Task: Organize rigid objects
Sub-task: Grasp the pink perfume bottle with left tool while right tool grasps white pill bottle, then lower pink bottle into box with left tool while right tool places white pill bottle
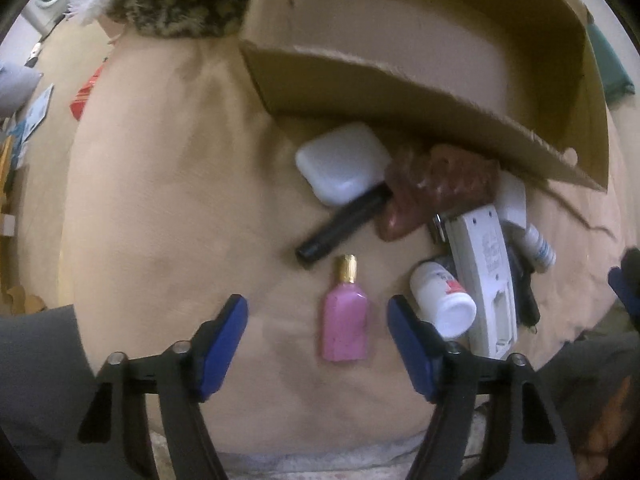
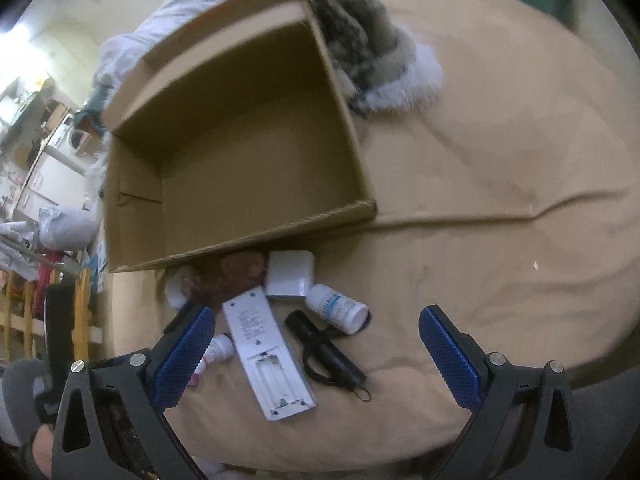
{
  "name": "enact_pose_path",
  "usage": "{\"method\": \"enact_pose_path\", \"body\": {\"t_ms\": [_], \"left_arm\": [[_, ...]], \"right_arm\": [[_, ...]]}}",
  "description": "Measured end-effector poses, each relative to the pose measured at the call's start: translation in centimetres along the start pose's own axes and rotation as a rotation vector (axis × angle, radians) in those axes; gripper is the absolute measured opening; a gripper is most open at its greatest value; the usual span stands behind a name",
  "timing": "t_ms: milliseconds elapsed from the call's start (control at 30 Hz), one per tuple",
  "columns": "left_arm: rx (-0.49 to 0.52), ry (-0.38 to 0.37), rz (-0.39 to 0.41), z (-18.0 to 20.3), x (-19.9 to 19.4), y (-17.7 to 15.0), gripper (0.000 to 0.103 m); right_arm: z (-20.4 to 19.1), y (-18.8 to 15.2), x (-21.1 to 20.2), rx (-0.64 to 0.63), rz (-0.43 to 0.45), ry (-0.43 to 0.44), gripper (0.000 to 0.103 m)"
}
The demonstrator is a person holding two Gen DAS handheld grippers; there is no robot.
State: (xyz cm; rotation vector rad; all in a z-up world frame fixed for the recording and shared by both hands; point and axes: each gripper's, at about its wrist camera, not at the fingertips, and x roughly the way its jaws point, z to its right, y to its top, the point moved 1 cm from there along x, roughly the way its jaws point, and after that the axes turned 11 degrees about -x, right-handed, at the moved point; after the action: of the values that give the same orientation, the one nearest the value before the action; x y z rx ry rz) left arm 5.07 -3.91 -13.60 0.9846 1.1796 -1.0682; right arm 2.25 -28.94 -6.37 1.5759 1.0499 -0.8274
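Observation:
My left gripper (image 1: 318, 340) points down at the tan bedcover and is open. A pink bottle with a gold cap (image 1: 345, 320) lies between its blue pads, touching neither. Close by lie a black tube (image 1: 344, 232), a white case (image 1: 344, 164), a brown lump (image 1: 432, 188), a white pill bottle (image 1: 444, 300) and a white remote (image 1: 486, 276). My right gripper (image 2: 316, 340) is open above the remote (image 2: 268, 348) and a black flashlight (image 2: 324, 348), holding nothing. A blue-labelled bottle (image 2: 338, 308) lies beside them. The open cardboard box (image 2: 240, 160) stands just behind the pile.
A furry grey and white throw (image 2: 360, 40) lies against the box's far side. Tan cover (image 1: 160, 200) stretches to the left of the pile. Cluttered shelves and bags (image 2: 48, 220) fill the room's edge. A dark green item (image 1: 612, 68) lies beyond the box.

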Motion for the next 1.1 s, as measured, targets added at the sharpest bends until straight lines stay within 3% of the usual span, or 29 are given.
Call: {"method": "enact_pose_path", "body": {"t_ms": [67,233,333,400,433,633,667,1100], "left_arm": [[0.003,0.003,0.003,0.1,0.3,-0.1,0.062],[0.003,-0.004,-0.030,0.1,1.9,-0.5,0.049],[0.017,0.004,-0.032,0.3,2.9,-0.7,0.044],[0.025,-0.001,-0.030,0.6,3.1,-0.8,0.035],[0.029,-0.008,-0.032,1.0,3.4,-0.9,0.024],[0.046,0.004,-0.013,2.1,2.9,-1.3,0.023],[0.043,0.007,-0.007,1.9,2.6,-1.0,0.023],[-0.021,-0.019,0.041,-0.5,-0.6,-1.5,0.023]], "right_arm": [[0.9,-0.2,1.3,0.057,-0.057,0.031,0.103],[2.9,-0.6,4.8,0.218,-0.199,0.130,0.088],[3.1,-0.3,6.2,0.246,-0.231,0.128,0.079],[2.9,-0.1,7.0,0.246,-0.240,0.116,0.069],[2.6,0.1,7.4,0.243,-0.246,0.114,0.067],[1.5,0.5,9.8,0.188,-0.268,0.058,0.064],[1.4,0.6,9.8,0.180,-0.260,0.058,0.054],[1.9,-0.2,5.8,0.172,-0.107,0.068,0.054]]}}
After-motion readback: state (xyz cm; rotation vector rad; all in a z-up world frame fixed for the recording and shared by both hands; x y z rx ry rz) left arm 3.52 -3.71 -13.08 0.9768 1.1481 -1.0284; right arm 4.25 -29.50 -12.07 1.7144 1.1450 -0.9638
